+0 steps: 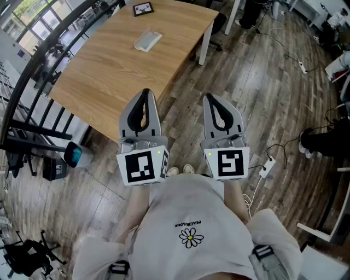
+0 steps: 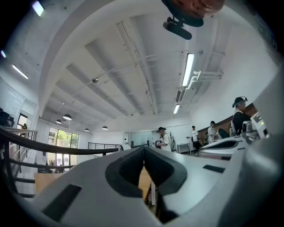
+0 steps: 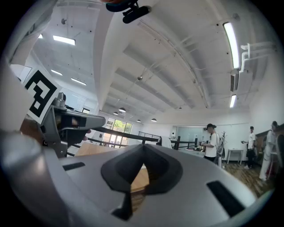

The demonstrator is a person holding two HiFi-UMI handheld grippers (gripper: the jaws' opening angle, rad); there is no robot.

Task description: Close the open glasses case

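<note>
The glasses case (image 1: 147, 40), pale grey, lies far off on the wooden table (image 1: 109, 71), towards its far side. Both grippers are held close to the person's body, well short of the table's near corner. My left gripper (image 1: 145, 93) has its jaws together at the tips with nothing in them, and in the left gripper view (image 2: 143, 150) the pads meet. My right gripper (image 1: 210, 98) is also shut and empty, its tips (image 3: 143, 147) touching in the right gripper view. Both point roughly level, so their views show ceiling and the far room.
A small dark framed object (image 1: 143, 8) sits at the table's far edge. A black railing (image 1: 33, 82) runs along the left. A cable and white power strip (image 1: 266, 167) lie on the wooden floor to the right. Several people (image 3: 211, 144) stand far off.
</note>
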